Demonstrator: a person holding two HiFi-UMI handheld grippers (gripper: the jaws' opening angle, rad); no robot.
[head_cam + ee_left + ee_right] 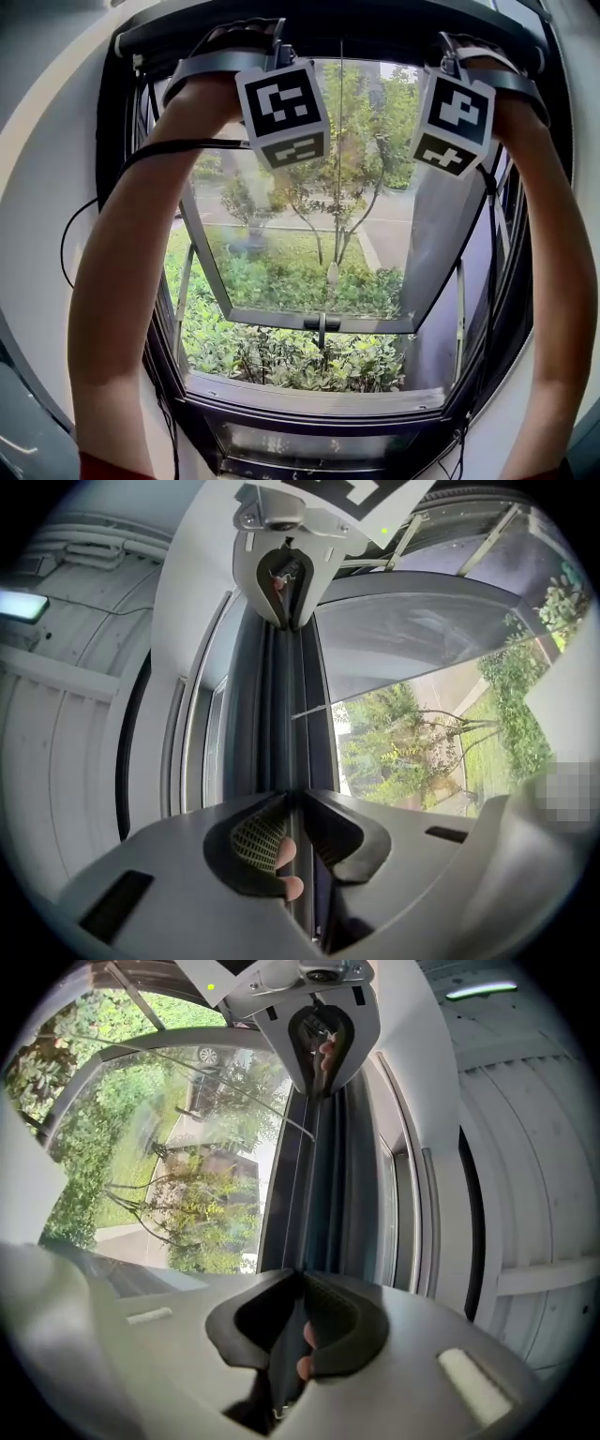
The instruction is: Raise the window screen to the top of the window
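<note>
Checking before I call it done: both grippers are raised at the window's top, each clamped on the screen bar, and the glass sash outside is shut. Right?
No. The glass sash is open, swung outward, as the head view shows. Otherwise right: left gripper and right gripper are raised at the top of the window, each clamped on the screen bar.

The dark window frame (112, 103) carries a dark screen bar (375, 33) across its top edge; a glass sash (262, 317) tilts outward above its grey sill (309, 398).
</note>
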